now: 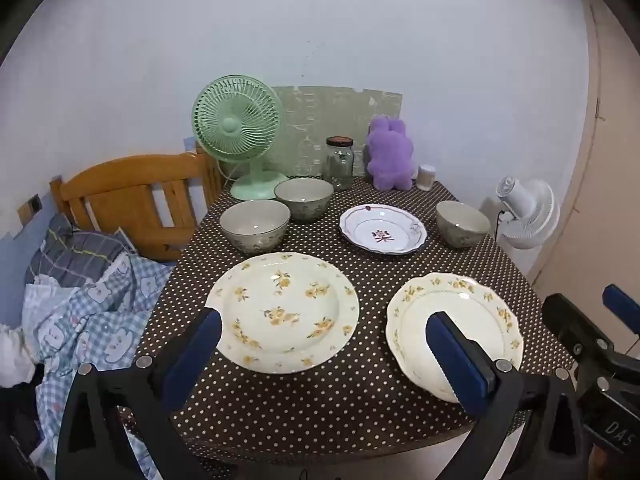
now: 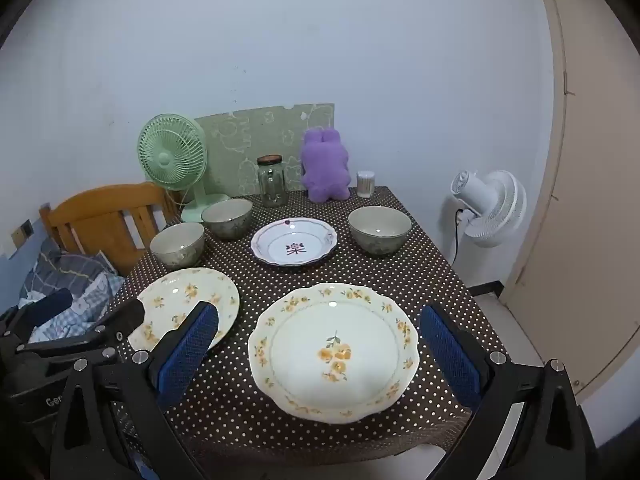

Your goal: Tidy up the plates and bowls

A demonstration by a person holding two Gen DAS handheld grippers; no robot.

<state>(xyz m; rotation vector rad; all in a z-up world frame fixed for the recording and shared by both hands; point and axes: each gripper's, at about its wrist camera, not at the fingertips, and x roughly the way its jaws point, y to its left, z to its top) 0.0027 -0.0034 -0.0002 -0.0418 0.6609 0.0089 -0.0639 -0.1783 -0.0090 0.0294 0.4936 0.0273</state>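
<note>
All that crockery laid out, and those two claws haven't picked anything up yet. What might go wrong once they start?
1. The scalloped plate lies near the table's front edge; a nudge from the open right gripper could push it off.
2. The flat flowered plate gives the open left gripper little rim to pinch, so it might slip.
3. The two left bowls sit close together and may knock when one is lifted.

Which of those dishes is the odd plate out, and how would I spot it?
Start at the purple plush toy against the back wall of the dotted table. Just in front of it lies a white plate. Unlike the two yellow-flowered plates nearer the camera, it has a dark red motif at its centre.
</note>
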